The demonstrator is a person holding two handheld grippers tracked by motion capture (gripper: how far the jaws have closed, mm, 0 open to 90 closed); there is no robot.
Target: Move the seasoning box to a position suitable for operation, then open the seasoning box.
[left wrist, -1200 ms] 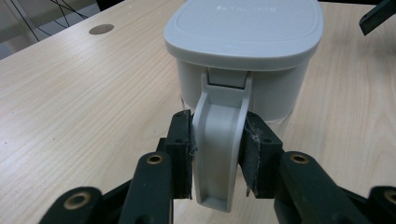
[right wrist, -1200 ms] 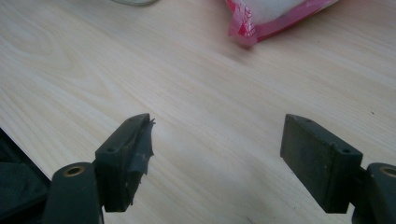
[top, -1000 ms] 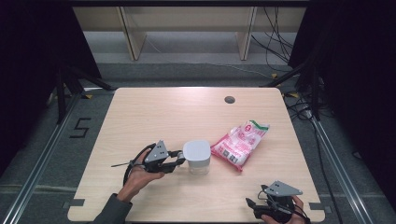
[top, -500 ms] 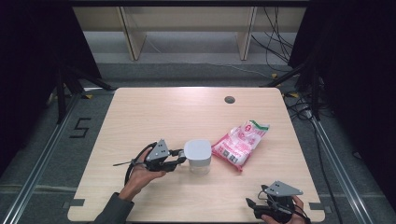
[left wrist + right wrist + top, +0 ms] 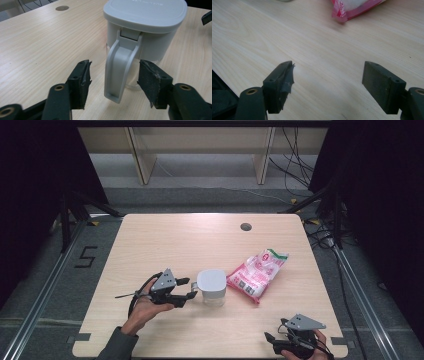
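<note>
The left hand-held gripper (image 5: 113,75) has just opened; its pads flank the handle (image 5: 120,70) of the white jug (image 5: 211,287) mid-counter (image 5: 165,240), apparently without contact. The right hand-held gripper (image 5: 328,82) stands wide, empty, near the pink bag (image 5: 257,274).

High view overhead; tool views close — sharing table (image 5: 165,245) (low).

Matt plastic jug (image 5: 145,30); wood-grain table (image 5: 45,45)
</note>
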